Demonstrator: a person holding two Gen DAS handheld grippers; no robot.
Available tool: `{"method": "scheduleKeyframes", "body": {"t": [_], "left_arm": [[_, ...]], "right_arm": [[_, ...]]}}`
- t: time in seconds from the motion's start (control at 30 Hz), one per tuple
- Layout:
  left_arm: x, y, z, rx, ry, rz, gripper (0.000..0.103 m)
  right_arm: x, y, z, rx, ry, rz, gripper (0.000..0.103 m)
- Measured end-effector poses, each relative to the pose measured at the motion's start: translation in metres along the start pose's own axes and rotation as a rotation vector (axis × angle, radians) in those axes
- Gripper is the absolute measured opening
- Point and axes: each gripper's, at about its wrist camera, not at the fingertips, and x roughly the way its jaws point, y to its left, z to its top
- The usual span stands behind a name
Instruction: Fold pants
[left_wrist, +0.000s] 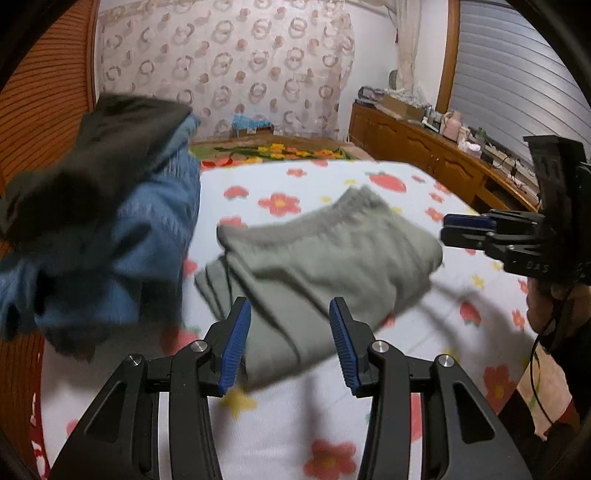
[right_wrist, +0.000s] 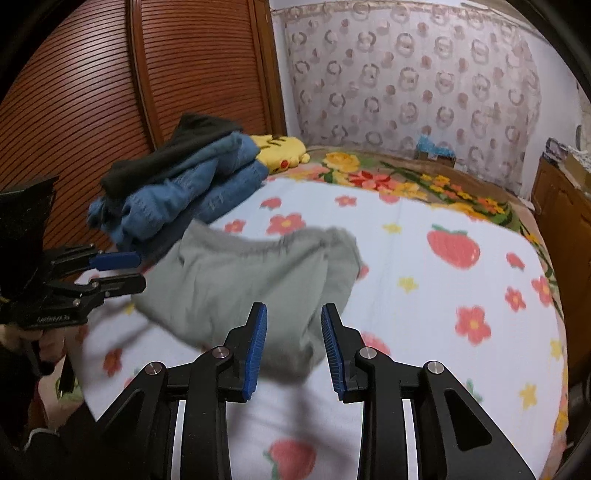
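Our left gripper (left_wrist: 290, 345) and right gripper (right_wrist: 293, 350) both hang released, blue pads parted and gripping nothing. The folded grey-green pants (left_wrist: 317, 254) lie just past them at 12 o'clock on the flowered bedspread (right_wrist: 424, 266). Bare spread opens toward 2 o'clock in the right view. A jeans pile (right_wrist: 184, 192) crowds 10 o'clock; motion blurs its edges.

Your two fisheye views are evenly lit by soft indoor light from above; no glare. Both bend hard at the rim: wardrobe slats (right_wrist: 110, 81) and window blinds (left_wrist: 517, 74) curve, and a black vignette cuts the corners. You get motion blur on the grey pants (left_wrist: 325, 258), on the clothes pile (left_wrist: 92, 206) and on the bedspread (right_wrist: 443, 295) print. Diffuse shadows fall on the bedspread below each claw. The claw fingers (right_wrist: 255, 350) nearest the lens stay sharp.
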Motion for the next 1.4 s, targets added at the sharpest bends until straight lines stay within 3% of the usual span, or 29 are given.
{"method": "scheduleKeyframes", "body": {"t": [0.47, 0.73, 0.8, 0.9, 0.97, 1.27, 1.4], "left_arm": [[0.003, 0.016, -0.032, -0.012, 0.078, 0.016, 0.045], [0.012, 0.016, -0.027, 0.000, 0.096, 0.013, 0.033], [0.013, 0.017, -0.026, -0.002, 0.098, 0.006, 0.024], [0.010, 0.017, -0.024, 0.002, 0.083, 0.003, 0.010], [0.004, 0.019, -0.023, -0.004, 0.043, 0.034, 0.007], [-0.010, 0.027, -0.031, -0.023, 0.033, 0.032, 0.004], [-0.016, 0.038, -0.038, -0.052, 0.031, 0.092, 0.000]], "right_arm": [[0.014, -0.002, -0.008, -0.013, 0.074, 0.015, 0.032], [0.030, 0.000, -0.001, -0.044, 0.107, 0.027, 0.031], [0.030, 0.000, -0.002, -0.043, 0.102, 0.045, 0.015], [0.022, -0.002, -0.005, -0.040, 0.068, 0.057, 0.008], [0.014, -0.006, -0.007, -0.024, 0.046, 0.054, 0.008], [-0.012, -0.005, -0.019, -0.013, 0.031, 0.014, 0.007], [-0.027, -0.008, -0.023, 0.010, 0.024, -0.026, 0.006]]}}
